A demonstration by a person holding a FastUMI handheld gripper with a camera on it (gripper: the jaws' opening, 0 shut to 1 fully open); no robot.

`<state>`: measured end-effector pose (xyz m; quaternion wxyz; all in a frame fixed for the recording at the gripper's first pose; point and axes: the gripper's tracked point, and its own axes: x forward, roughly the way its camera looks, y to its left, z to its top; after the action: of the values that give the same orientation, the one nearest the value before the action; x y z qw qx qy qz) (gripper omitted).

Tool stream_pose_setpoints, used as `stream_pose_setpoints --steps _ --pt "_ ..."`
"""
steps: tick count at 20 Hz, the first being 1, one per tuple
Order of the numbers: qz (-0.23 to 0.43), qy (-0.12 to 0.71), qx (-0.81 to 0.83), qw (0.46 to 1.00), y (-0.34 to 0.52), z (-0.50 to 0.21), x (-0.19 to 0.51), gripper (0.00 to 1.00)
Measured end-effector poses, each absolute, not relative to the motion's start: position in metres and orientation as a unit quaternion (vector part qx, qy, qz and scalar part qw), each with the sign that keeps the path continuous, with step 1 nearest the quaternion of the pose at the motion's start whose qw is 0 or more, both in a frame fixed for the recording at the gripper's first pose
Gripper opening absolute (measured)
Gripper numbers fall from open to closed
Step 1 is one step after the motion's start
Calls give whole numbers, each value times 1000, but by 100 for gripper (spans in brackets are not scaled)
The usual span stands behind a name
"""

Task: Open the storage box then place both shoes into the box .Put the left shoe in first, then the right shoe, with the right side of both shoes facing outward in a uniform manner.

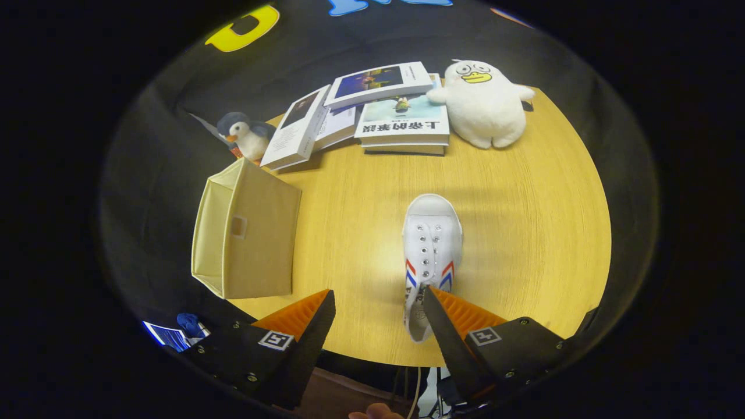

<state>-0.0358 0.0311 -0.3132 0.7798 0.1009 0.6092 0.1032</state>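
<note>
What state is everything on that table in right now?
storage box: upright on the table's left edge.
white shoe: upright on the table, toe pointing away, heel by the right finger.
books: piled, closed.
gripper: fingers open, holding nothing.

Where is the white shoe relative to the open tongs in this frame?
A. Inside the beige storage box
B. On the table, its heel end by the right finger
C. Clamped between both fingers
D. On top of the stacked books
B: the white shoe lies on the round table, toe pointing away, its heel end beside the right finger of the open tongs, well apart from the storage box.
</note>
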Motion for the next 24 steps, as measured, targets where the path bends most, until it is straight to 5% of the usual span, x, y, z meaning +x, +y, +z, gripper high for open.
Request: stream_pose_setpoints --steps 18,22,23,24 --pt "61 666 92 738 -28 -424 -37 88" --pt "65 668 78 737 -26 -437 -36 69" --pt "69 667 71 738 -26 -439 -36 60" --pt "67 668 63 738 -27 -438 -39 40"
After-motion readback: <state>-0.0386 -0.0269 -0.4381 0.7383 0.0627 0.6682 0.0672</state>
